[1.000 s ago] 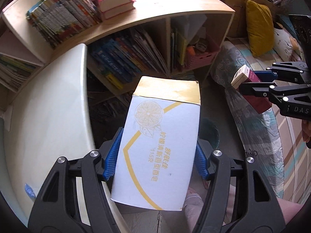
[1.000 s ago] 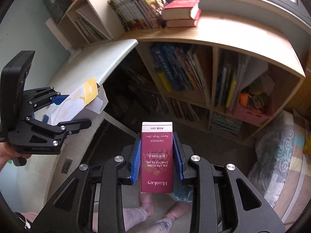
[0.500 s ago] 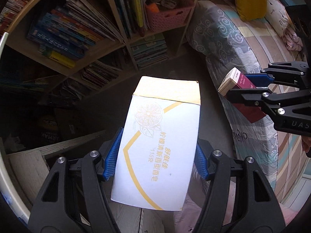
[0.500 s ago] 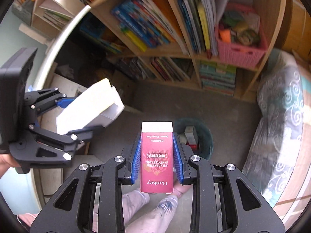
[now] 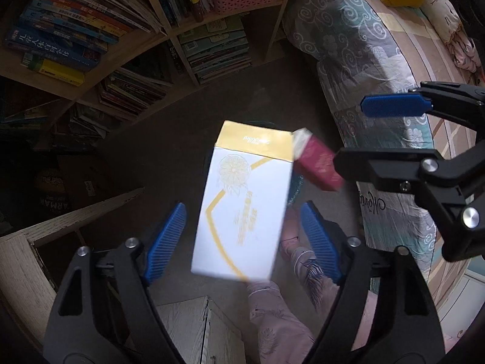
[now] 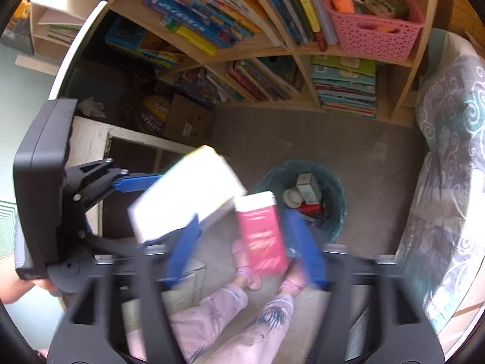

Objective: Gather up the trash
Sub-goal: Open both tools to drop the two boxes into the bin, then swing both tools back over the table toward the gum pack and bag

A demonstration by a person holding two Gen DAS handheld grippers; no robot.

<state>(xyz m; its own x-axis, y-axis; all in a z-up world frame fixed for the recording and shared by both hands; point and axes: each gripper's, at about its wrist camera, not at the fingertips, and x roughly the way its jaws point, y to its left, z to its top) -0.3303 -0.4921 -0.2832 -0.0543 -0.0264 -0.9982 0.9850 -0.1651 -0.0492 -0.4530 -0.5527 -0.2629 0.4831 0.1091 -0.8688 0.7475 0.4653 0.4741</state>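
My left gripper [image 5: 244,236] is open; a white and yellow box [image 5: 245,203] is loose between its blue pads, apart from both, in the air. It also shows in the right wrist view [image 6: 185,200]. My right gripper [image 6: 245,245] is open; a red carton [image 6: 262,233] is loose between its pads, blurred, above the floor. The carton also shows in the left wrist view [image 5: 318,163], beside the right gripper [image 5: 366,133]. A dark teal trash bin [image 6: 336,188] stands on the floor just beyond, with several items inside.
A curved wooden bookshelf [image 6: 291,51] full of books, with a pink basket [image 6: 372,30], stands behind the bin. A bed with a patterned quilt [image 6: 448,157] is on the right. A cardboard box [image 6: 188,124] sits at the left. The person's legs and feet [image 6: 242,297] are below.
Both grippers have tilted down toward the floor and bin, then opened. The white box and the red carton have come free of the pads and are falling.
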